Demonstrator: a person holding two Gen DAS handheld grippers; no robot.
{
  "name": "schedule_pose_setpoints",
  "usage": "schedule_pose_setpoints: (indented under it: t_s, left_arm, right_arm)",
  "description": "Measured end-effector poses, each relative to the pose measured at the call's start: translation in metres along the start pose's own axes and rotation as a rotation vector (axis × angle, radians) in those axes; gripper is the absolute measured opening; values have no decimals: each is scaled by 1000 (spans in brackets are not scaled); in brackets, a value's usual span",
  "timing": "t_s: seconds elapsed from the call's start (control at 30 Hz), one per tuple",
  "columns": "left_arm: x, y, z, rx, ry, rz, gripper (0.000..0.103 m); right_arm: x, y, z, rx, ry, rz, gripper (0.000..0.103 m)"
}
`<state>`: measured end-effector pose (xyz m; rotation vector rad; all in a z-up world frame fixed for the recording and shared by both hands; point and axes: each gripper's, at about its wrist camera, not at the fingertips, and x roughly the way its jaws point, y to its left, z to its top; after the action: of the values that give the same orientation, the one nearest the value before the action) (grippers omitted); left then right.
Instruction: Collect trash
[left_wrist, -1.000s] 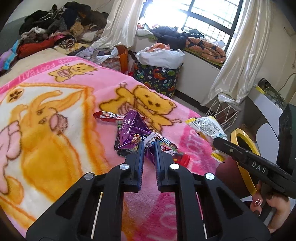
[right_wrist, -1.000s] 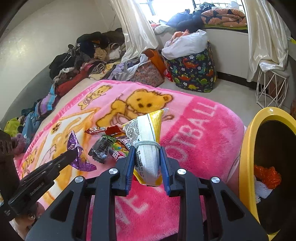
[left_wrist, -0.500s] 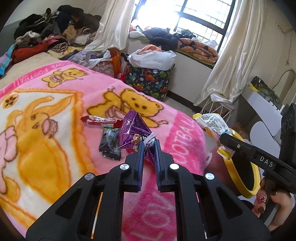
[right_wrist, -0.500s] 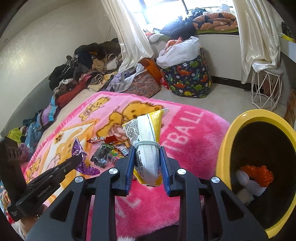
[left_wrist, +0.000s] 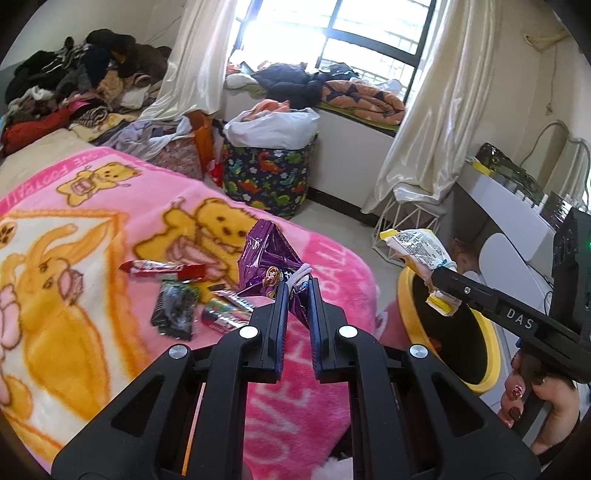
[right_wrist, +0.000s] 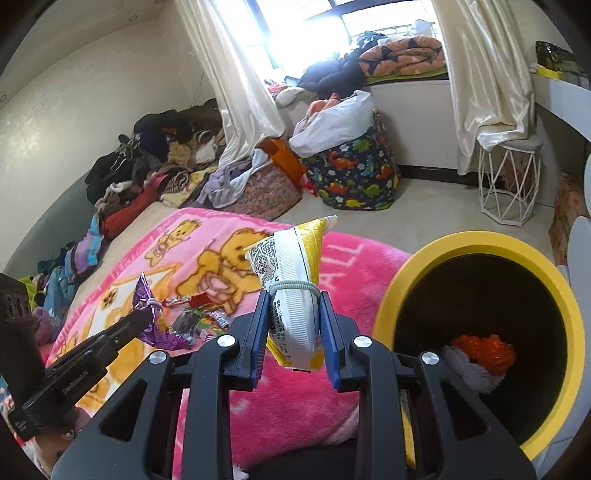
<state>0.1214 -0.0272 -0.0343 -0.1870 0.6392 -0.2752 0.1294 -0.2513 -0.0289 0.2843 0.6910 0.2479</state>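
Note:
My left gripper (left_wrist: 297, 291) is shut on a crumpled purple snack bag (left_wrist: 267, 264) and holds it above the pink blanket (left_wrist: 288, 402). My right gripper (right_wrist: 293, 306) is shut on a white and yellow snack bag (right_wrist: 291, 280) tied with a rubber band, held beside the yellow bin (right_wrist: 476, 242). From the left wrist view the right gripper (left_wrist: 441, 278) holds its bag (left_wrist: 417, 243) over the bin's rim (left_wrist: 402, 295). The bin holds orange and white trash (right_wrist: 480, 354). A red wrapper (left_wrist: 162, 267), a black wrapper (left_wrist: 173, 310) and a striped wrapper (left_wrist: 225, 314) lie on the blanket.
A dinosaur-print laundry basket (left_wrist: 269, 177) stands on the floor beyond the bed. A white wire stool (right_wrist: 508, 184) stands by the curtain. Clothes (left_wrist: 74, 85) are piled along the far side of the bed. A white desk (left_wrist: 509, 206) is at right.
Both grippers have moved right toward the yellow bin with their bags. The purple bag has risen off the wrapper pile. The bin now fills more of the right wrist view.

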Motion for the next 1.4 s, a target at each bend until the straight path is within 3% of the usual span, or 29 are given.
schedule_pose_setpoints:
  t_s: [1.4]
  left_arm:
    - [23, -118, -15, 235, 40, -182, 7]
  right_arm:
    - [-59, -101, 0, 196, -93, -133, 25]
